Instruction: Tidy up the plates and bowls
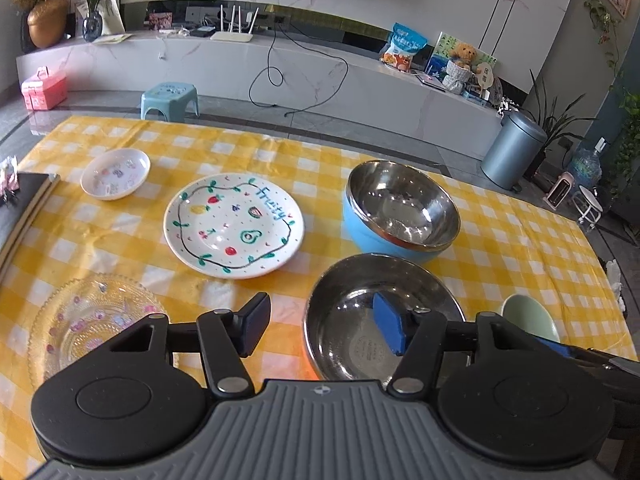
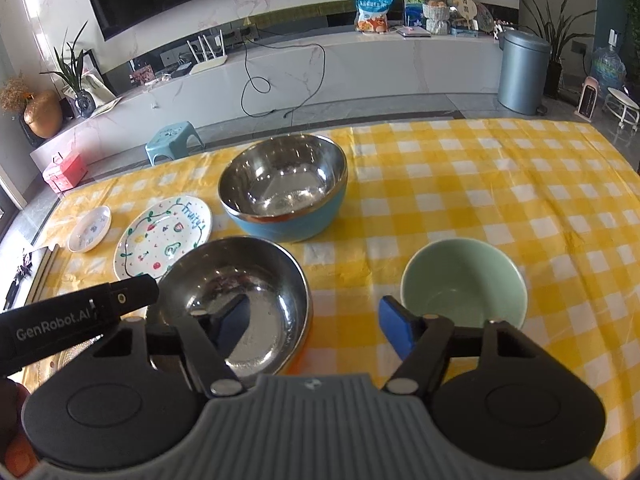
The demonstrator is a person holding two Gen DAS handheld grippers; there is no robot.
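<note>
Now both grippers — left [image 1: 322, 330], right [image 2: 316, 328] — straddle opposite rims of the near orange-sided steel bowl [image 2: 232, 300], unclenched; clamp evenly before lifting.

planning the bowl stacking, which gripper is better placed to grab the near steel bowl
Either could: both straddle the steel bowl rim, jaws open. The left gripper has its right finger inside, at the bowl's left rim. The right gripper straddles the right rim, with the green bowl crowding it. Slight edge: left.
</note>
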